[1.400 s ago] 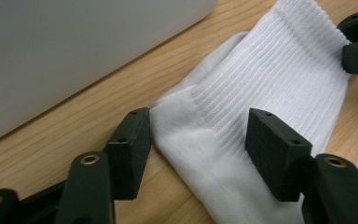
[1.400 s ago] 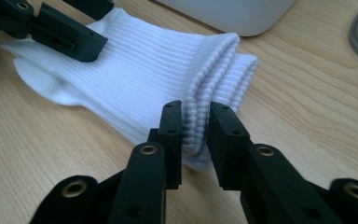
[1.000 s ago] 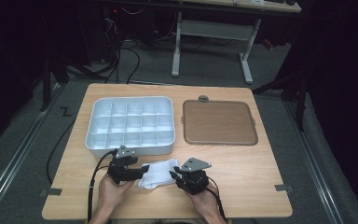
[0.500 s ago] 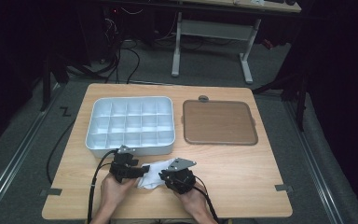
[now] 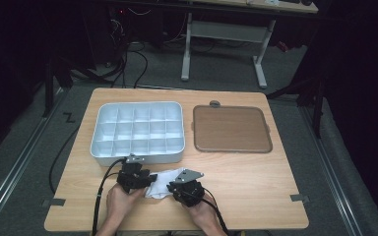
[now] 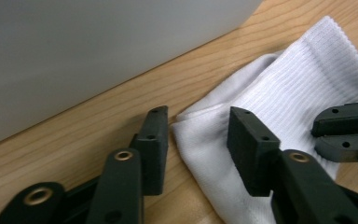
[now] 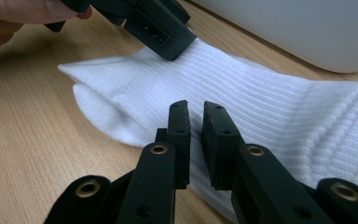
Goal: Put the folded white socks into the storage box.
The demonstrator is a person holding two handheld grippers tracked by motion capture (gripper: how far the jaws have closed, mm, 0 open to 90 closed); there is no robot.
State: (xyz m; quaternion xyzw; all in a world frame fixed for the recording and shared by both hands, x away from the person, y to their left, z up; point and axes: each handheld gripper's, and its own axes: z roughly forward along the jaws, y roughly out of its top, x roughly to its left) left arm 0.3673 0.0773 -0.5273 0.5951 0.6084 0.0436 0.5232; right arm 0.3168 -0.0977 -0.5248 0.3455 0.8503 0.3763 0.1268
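A white sock [image 5: 163,181] lies on the bench [image 5: 256,172], just before the tray [image 5: 138,130]. My left tool [image 6: 198,140] straddles one end, spread; my right tool [image 7: 195,140] is nearly closed, pinching its edge. I judge that thin grip could slip if I lift.

ribbed white cloth sock [image 7: 242,93], wood-grain table [image 7: 37,140]
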